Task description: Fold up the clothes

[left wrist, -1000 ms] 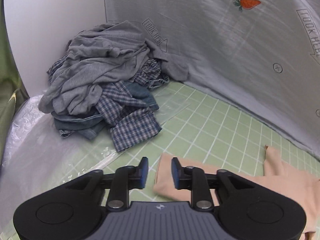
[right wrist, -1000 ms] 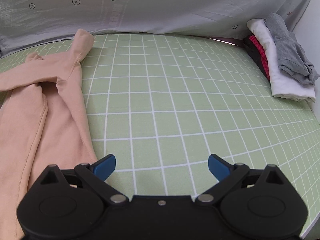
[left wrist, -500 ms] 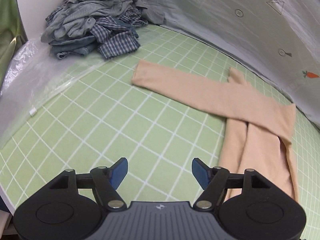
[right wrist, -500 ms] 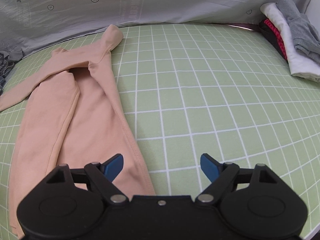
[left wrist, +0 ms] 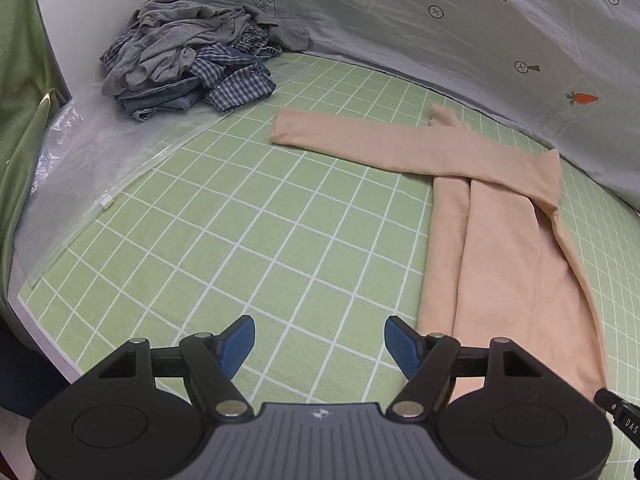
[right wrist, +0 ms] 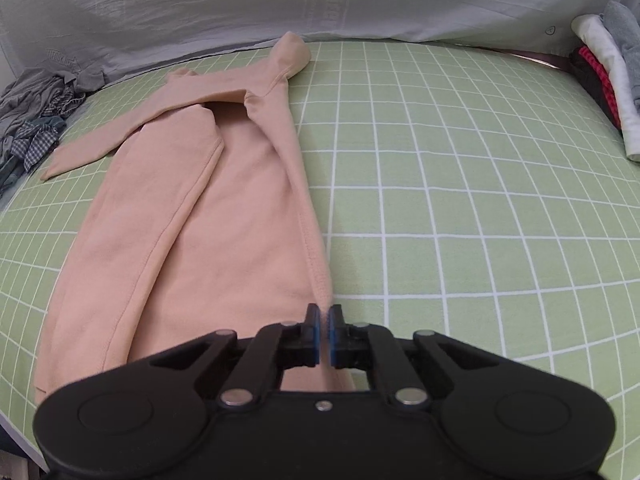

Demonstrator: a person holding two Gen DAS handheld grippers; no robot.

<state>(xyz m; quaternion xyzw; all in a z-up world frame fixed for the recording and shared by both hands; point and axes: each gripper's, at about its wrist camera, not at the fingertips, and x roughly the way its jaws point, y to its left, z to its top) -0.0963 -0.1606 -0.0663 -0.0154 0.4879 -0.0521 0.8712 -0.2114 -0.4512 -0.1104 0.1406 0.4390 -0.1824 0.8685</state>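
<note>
Right gripper [right wrist: 324, 330]: jaws having just closed, pinching the near hem edge of the peach garment [right wrist: 208, 216].
Left gripper [left wrist: 319, 340]: jaws standing apart over the bare green grid mat [left wrist: 224, 240], gripping nothing.
Garment: lying flat on the mat, one sleeve stretching toward the unfolded pile [left wrist: 188, 52].

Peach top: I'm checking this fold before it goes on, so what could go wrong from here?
The right gripper is shut on only the thin hem edge of the peach top, so it may slip out when lifted. The left gripper is open over bare mat, so a lift now would drag the top askew and undo its folded sleeve.
</note>
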